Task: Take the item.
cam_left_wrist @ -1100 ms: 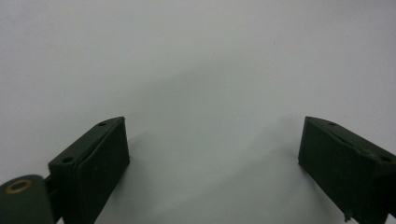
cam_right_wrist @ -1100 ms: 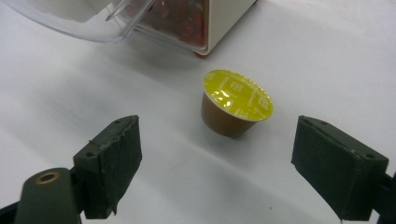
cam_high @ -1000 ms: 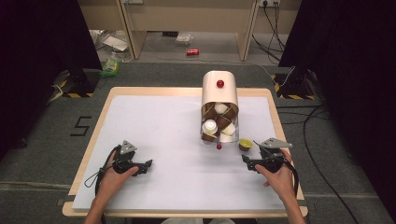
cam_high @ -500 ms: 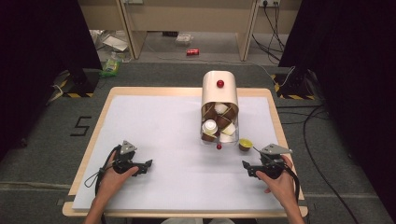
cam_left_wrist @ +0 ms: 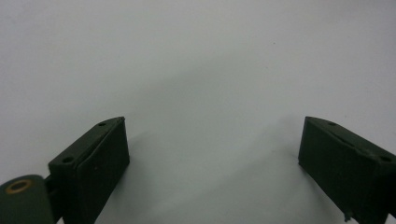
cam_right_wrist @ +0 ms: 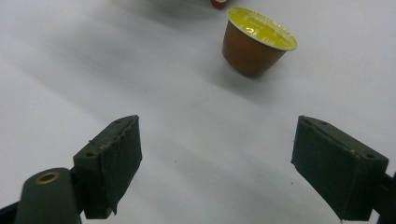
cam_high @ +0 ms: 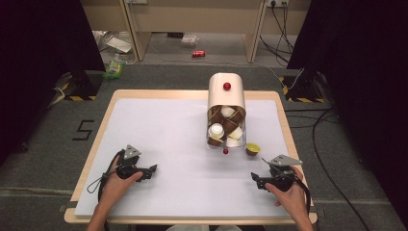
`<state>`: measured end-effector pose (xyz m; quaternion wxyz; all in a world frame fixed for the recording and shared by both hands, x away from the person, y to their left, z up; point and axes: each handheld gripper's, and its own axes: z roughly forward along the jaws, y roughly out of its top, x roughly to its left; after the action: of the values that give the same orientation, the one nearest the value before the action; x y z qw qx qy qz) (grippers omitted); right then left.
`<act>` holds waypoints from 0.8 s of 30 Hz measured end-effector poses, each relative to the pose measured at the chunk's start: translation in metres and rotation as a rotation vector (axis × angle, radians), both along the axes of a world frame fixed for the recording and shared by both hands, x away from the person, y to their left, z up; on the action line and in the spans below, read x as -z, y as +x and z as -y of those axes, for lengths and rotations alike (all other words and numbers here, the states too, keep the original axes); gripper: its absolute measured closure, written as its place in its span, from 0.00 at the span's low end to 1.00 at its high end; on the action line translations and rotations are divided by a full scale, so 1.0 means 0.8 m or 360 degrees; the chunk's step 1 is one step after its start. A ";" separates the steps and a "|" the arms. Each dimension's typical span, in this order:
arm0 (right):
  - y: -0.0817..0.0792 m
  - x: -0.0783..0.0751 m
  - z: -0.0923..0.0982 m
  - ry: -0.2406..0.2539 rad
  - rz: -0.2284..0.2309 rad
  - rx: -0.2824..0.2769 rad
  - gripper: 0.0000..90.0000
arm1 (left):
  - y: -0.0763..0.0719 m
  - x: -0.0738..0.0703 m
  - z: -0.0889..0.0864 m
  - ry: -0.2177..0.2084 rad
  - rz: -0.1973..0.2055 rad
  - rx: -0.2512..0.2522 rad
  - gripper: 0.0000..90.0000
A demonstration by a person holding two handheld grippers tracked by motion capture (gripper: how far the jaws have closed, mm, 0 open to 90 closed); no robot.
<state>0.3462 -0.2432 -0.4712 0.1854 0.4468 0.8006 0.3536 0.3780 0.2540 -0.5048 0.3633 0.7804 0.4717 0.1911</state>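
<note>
1. High view: yellow-lidded capsule (cam_high: 252, 149) on the surface (cam_high: 163, 125) beside the dispenser (cam_high: 226, 111), nearer the right hand-held gripper (cam_high: 257, 180).
2. Left gripper view: left hand-held gripper (cam_left_wrist: 212, 154) wide, empty.
3. Right gripper view: jaws wide, capsule ahead, probably upright.

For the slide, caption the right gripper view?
Open right tongs face a yellow-lidded coffee capsule standing on the white table.

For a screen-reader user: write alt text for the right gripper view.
A brown coffee capsule with a yellow foil lid stands apart on the white table, ahead of the open right gripper, whose black jaws hold nothing.
</note>
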 end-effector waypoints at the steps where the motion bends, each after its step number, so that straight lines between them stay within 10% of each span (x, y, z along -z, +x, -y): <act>1: -0.001 0.000 0.001 -0.0006 0.0005 -0.0008 0.18 | 0.000 0.000 0.000 -0.0001 0.0000 0.0000 0.09; 24: -0.024 0.017 0.013 -0.0058 -0.0031 0.0006 0.18 | 0.000 0.000 0.000 -0.0003 -0.0001 0.0000 0.09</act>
<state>0.3274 -0.2534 -0.4846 0.1864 0.4481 0.8079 0.3343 0.3780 0.2542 -0.5048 0.3639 0.7801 0.4720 0.1903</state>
